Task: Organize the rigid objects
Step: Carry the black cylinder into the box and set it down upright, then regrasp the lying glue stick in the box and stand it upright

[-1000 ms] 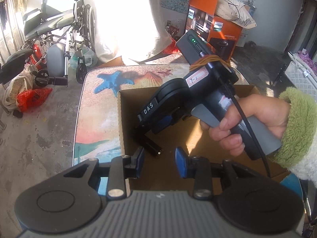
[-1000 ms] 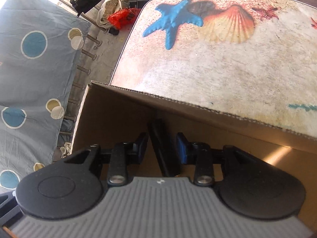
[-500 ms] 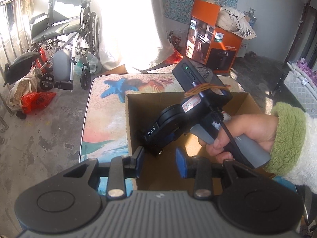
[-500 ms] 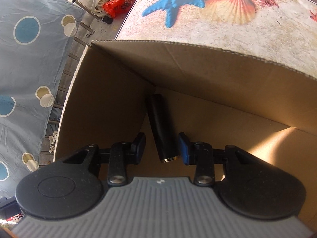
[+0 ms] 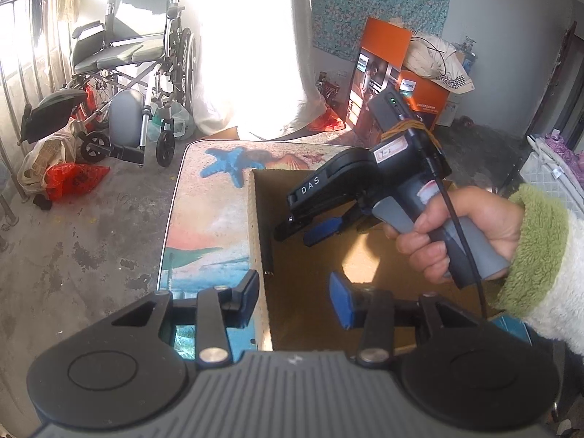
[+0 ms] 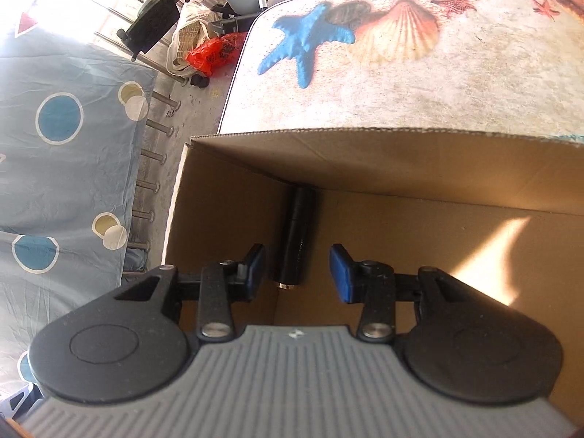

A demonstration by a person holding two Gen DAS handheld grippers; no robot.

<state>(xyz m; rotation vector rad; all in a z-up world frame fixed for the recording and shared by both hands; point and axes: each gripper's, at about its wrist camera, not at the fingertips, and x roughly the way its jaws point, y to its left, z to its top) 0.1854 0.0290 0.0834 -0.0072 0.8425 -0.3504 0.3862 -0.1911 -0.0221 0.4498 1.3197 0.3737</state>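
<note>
Where seashell-print table (image 5: 204, 226) stands by wheelchair (image 5: 135, 73), both tongs gape, holding nothing.

We're seeing a plain brown cardboard box (image 6: 419, 168) holding a black cylinder (image 6: 297, 235) with a brass-coloured end. It's sitting on a sandy table top (image 6: 456, 84) printed with a blue starfish (image 6: 310, 42) and orange shell (image 6: 399, 33). We're running blue pads (image 6: 341, 272) on black fingers, grey ribbed bodies.

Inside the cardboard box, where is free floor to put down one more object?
Free: the box floor right of the black tube, around the sunlit patch. Crowded: the left corner, where the tube lies below the open right claw.
</note>
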